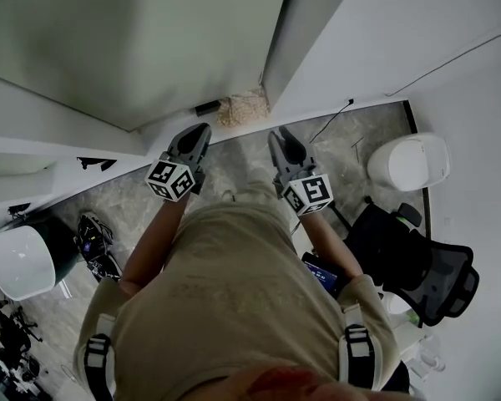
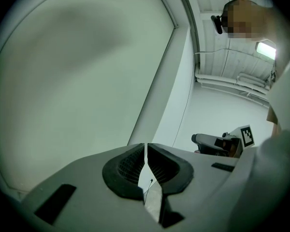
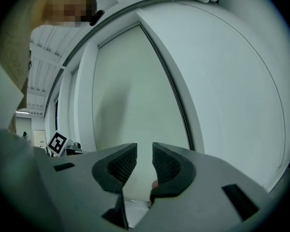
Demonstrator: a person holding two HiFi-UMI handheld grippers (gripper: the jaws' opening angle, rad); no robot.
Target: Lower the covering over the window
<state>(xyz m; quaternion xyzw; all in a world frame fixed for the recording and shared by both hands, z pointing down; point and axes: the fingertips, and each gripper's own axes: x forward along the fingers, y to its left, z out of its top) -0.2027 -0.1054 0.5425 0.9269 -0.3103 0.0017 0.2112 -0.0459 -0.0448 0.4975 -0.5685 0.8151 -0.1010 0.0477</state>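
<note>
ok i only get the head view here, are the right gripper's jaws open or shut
observer: The right gripper is open. In its own view the jaws stand apart with nothing between them.
operator: and the other one
observer: The left gripper is shut. Its view shows the jaws together, with only a hairline slit between them.
operator: higher up than i can see, any bare glass
observer: None that shows. In the right gripper view the covering fills the window frame right up to its top.
</note>
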